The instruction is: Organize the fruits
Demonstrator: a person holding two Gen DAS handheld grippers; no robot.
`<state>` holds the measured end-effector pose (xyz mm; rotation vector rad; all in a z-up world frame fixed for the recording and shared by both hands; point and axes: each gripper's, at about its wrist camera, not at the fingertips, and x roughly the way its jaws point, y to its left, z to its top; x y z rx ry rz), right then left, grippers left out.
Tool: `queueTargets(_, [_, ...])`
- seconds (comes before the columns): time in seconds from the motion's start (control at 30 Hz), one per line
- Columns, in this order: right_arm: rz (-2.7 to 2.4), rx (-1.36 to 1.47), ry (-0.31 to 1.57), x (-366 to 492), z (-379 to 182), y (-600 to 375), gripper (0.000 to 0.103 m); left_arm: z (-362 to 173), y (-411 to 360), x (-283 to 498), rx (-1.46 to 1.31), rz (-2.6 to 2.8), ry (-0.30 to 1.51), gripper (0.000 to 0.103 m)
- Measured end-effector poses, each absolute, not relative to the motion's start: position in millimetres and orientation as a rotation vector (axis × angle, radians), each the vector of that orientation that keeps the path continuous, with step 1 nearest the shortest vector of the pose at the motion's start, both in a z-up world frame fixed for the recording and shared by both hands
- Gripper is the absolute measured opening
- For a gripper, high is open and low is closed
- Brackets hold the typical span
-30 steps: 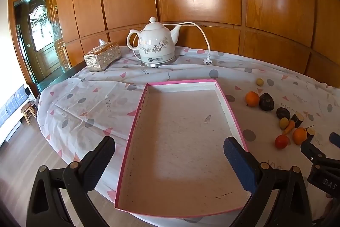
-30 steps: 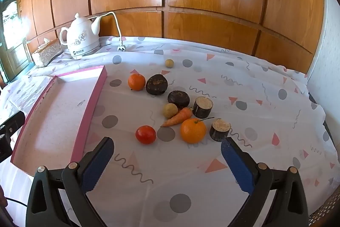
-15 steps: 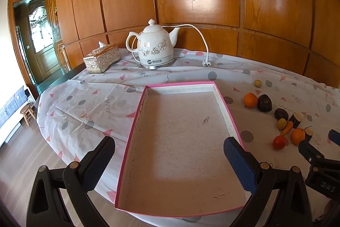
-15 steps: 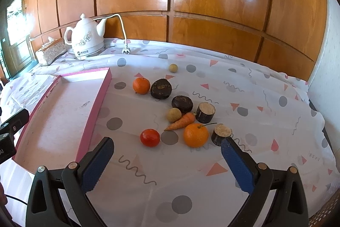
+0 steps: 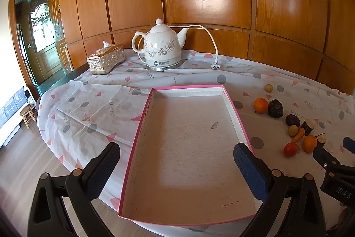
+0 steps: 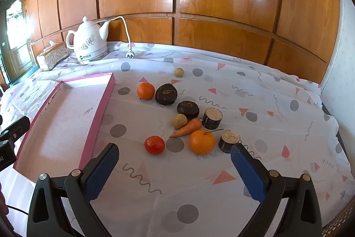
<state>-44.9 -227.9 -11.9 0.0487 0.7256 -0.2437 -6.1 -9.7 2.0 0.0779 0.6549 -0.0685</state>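
On the table, under a white cloth with dots and triangles, sits a shallow pink tray with nothing in it, and the fruit is all off to its right on the cloth. The left gripper hangs right over the tray's near end, jaws wide open and holding nothing, so its view is mostly tray floor, with the fruit squeezed small at the right edge. That view also catches a doorway and a little stool on the floor at far left, which the right wrist view doesn't show.

The right gripper is also spread wide and empty, and its camera gets the pile properly: a red tomato nearest the jaws, a stemmed orange beside it, a carrot lying between them and a small yellowish fruit. Two dark round fruits sit further back, next to a second orange, plus two cut dark cylinders and one more tiny yellow fruit off alone.

Both views show the white kettle and tissue box by the wood-panelled wall
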Motion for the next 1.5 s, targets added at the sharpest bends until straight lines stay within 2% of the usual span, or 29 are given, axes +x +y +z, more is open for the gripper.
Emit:
queueTargets(0.97, [-0.269,0.048,0.727,-41.0,-8.8,-246.6,0.102,-4.6,-7.2,-5.1,0.059,-0.061,0.679,0.103])
queueTargets(1.5, [-0.239,-0.042,0.742,-31.4,3.1,-270.4,0.102,-6.2,-7.5,-4.6,0.063,-0.064,0.686,0.103])
